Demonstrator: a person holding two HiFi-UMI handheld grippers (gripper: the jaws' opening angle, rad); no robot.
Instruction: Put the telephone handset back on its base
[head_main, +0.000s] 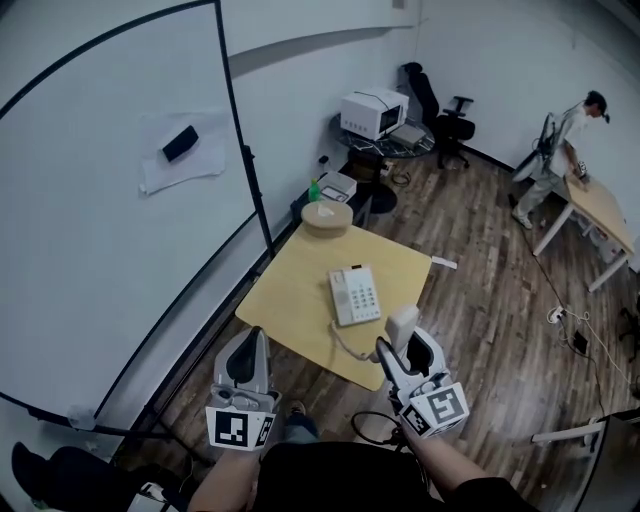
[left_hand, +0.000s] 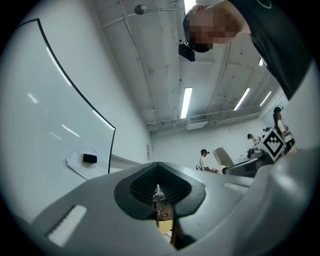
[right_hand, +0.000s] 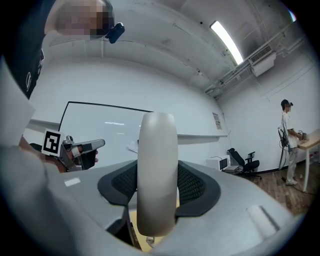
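The cream telephone base (head_main: 355, 295) with its keypad lies near the middle of a light wooden table (head_main: 290, 290). The matching handset (head_main: 402, 326) is off the base, held upright just past the table's near right edge. My right gripper (head_main: 405, 347) is shut on it, and a coiled cord (head_main: 345, 345) runs from base to handset. In the right gripper view the handset (right_hand: 157, 170) fills the space between the jaws of the right gripper (right_hand: 157, 192). My left gripper (head_main: 247, 352) hovers by the table's near left edge. Its jaws are closed on nothing in the left gripper view (left_hand: 159, 194).
A round wooden dish (head_main: 327, 217) sits on the table's far corner, with a green bottle (head_main: 314, 190) behind it. A whiteboard (head_main: 110, 180) with an eraser (head_main: 180, 143) stands at the left. Farther off are a microwave (head_main: 372, 112), an office chair (head_main: 445, 118) and a person (head_main: 560, 150) at another table.
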